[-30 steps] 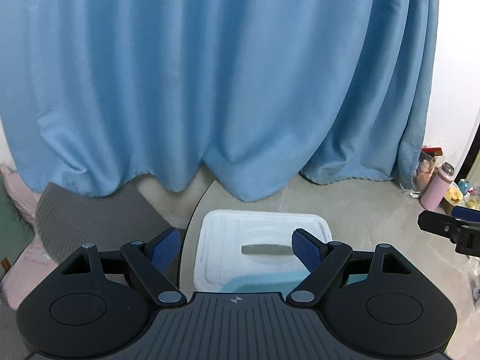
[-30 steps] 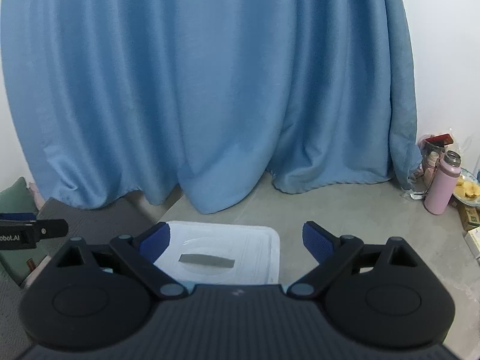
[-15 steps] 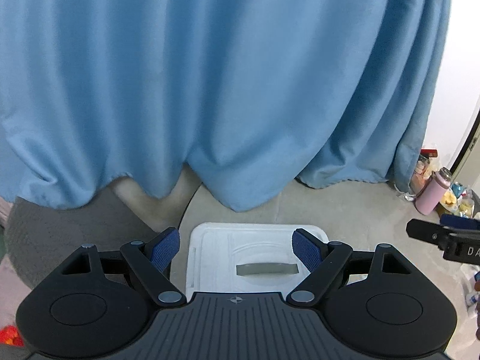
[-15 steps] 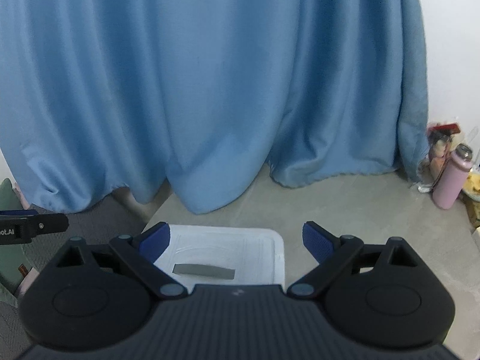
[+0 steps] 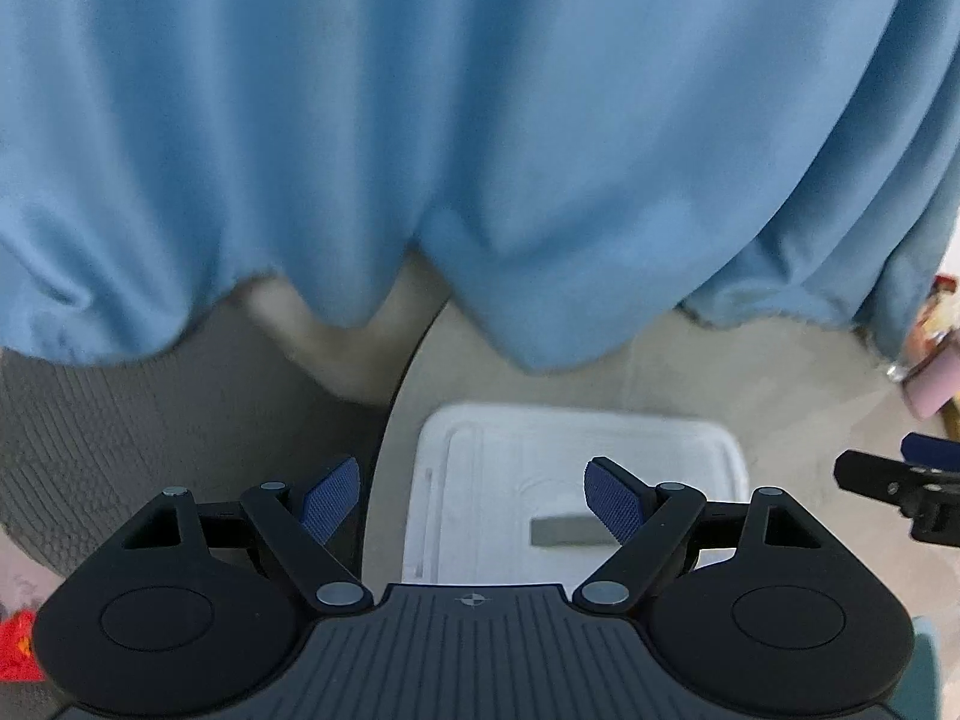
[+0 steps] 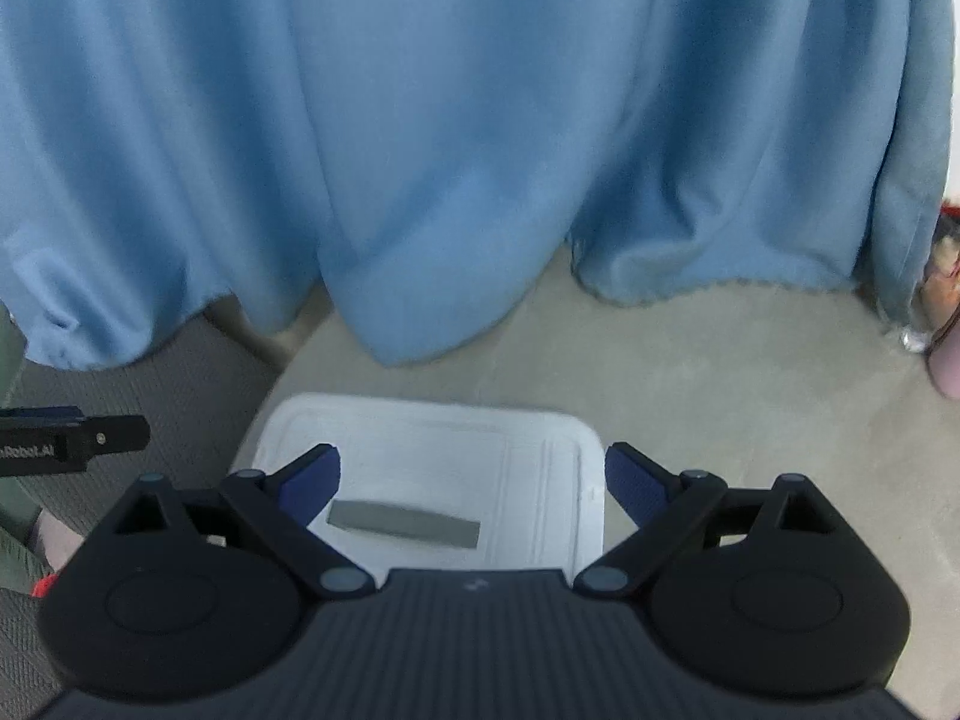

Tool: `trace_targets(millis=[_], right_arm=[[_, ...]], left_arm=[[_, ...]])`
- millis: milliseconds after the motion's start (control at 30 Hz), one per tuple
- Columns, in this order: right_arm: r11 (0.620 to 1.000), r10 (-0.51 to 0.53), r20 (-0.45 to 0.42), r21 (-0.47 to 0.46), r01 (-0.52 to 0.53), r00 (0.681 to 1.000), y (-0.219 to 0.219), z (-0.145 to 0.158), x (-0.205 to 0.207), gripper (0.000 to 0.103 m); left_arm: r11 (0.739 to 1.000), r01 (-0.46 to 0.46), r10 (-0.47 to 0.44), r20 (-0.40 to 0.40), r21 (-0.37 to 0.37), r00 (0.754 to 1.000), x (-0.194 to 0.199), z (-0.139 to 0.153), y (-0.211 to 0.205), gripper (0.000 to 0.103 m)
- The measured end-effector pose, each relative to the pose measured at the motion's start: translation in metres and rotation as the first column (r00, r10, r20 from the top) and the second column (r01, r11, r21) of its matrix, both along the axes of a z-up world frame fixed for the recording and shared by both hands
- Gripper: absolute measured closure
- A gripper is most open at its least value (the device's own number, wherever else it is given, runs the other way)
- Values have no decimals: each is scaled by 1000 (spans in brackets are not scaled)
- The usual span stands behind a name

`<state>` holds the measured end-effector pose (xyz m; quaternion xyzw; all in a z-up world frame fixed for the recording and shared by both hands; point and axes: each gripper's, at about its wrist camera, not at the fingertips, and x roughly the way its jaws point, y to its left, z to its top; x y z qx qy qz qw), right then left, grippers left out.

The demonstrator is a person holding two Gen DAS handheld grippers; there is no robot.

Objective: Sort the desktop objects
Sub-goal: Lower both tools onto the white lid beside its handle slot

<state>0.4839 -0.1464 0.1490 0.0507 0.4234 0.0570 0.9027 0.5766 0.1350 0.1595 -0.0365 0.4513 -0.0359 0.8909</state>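
Since a second ago both of my grippers have tipped downward and pushed in toward the curtain, so the white box has slid up in each view and the wall above the fabric has dropped out of sight.

Left wrist view: my left gripper [image 5: 474, 495] has its jaws spread wide with nothing between the blue pads. Past them sits the white rectangular plastic storage box [image 5: 576, 450] with its lid on, resting on the pale grey-beige surface [image 5: 780, 372]. A flat grey handle strip [image 5: 567, 533] lies in the lid's recess, partly hidden behind the right-side pad. The blue pleated curtain [image 5: 480, 120] fills the upper picture. A grey ribbed fabric [image 5: 150, 408] lies at left, beyond the surface's curved dark edge. The right gripper's black tip [image 5: 894, 489] pokes in at the right edge, and a blurred pink bottle [image 5: 936, 384] stands at far right.

Right wrist view: my right gripper [image 6: 474, 477] also has its jaws spread, empty. The same white box lies just ahead, its grey strip near the left pad. The left gripper's black finger juts in from the left edge.
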Motion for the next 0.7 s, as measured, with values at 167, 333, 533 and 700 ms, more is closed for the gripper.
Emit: trace_targets(millis=[167, 333, 533, 700], right_arm=[[1000, -23, -67, 6, 24, 997, -4, -22, 22, 8], [999, -46, -136, 8, 47, 990, -5, -40, 42, 8], [997, -80, -228, -10, 80, 970, 0, -69, 67, 8], [995, -102, -288, -14, 102, 952, 2, -94, 79, 8]], left_arm=[[1000, 19, -19, -84, -2, 996, 24, -33, -3, 19], [1000, 16, -19, -141, -21, 990, 44, -60, -1, 19], [999, 23, -28, -213, -24, 977, 63, -95, 0, 19], [999, 24, -31, -257, -30, 966, 74, -120, 1, 19]])
